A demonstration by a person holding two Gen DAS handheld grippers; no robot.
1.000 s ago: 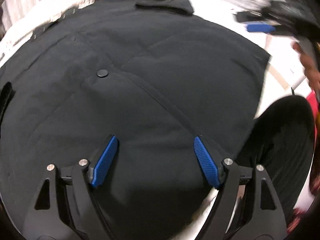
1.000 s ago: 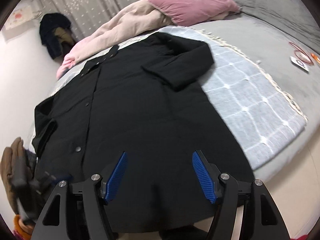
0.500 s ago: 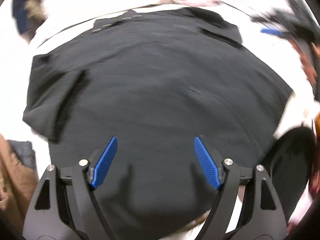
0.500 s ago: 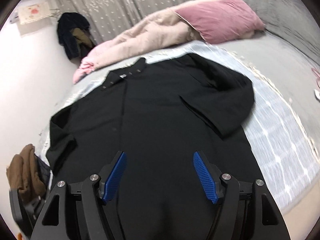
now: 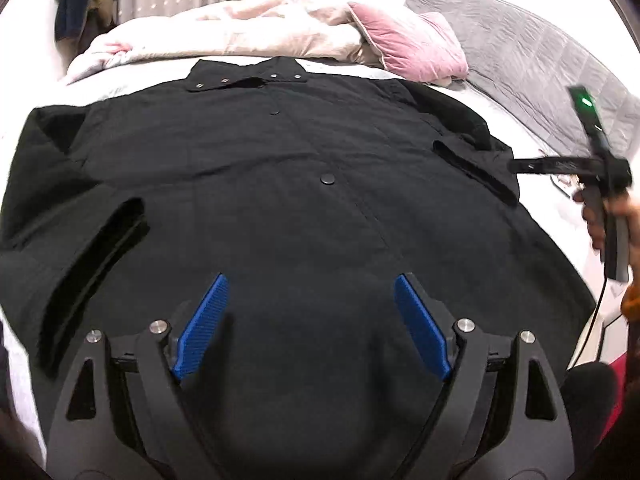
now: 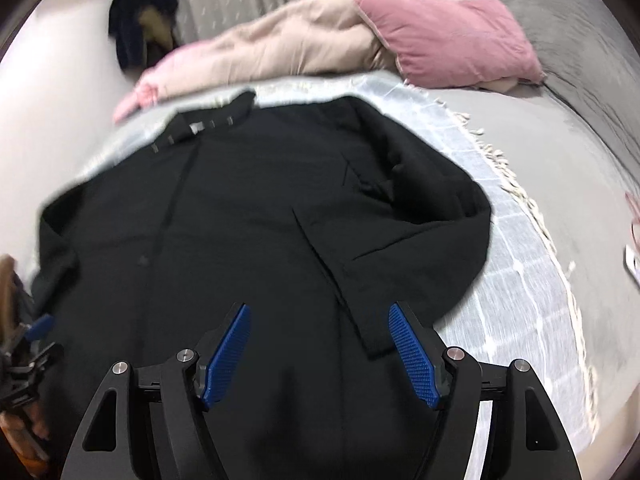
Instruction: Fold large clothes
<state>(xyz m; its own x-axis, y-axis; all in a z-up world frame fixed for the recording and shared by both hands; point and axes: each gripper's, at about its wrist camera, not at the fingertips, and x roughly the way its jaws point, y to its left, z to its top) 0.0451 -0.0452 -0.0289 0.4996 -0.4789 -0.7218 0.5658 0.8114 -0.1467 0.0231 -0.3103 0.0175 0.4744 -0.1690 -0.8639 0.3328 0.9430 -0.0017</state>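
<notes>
A long black coat (image 5: 280, 208) lies flat on the bed, collar away from me, snap buttons down the front, both sleeves folded in over its body. My left gripper (image 5: 312, 292) hovers above the coat's lower half; its jaws are opening and nothing sits between the blue pads. In the right wrist view the same coat (image 6: 248, 232) fills the middle, its right sleeve (image 6: 404, 248) folded across. My right gripper (image 6: 320, 320) hangs over the hem area near the sleeve cuff, open and empty. The right gripper's handle (image 5: 600, 184) shows at the left view's right edge.
A pale checked blanket (image 6: 500, 292) with a fringe lies under the coat on a grey bedspread (image 6: 560, 140). A pink pillow (image 6: 448, 40) and a beige duvet (image 6: 280, 44) are heaped beyond the collar. Dark clothes (image 6: 140, 36) hang by the curtain. Small items (image 6: 632, 260) lie far right.
Both grippers have pulled back from close over the coat, so the whole garment and pillows now show. The left jaws have widened slightly. The coat itself lies as before.
</notes>
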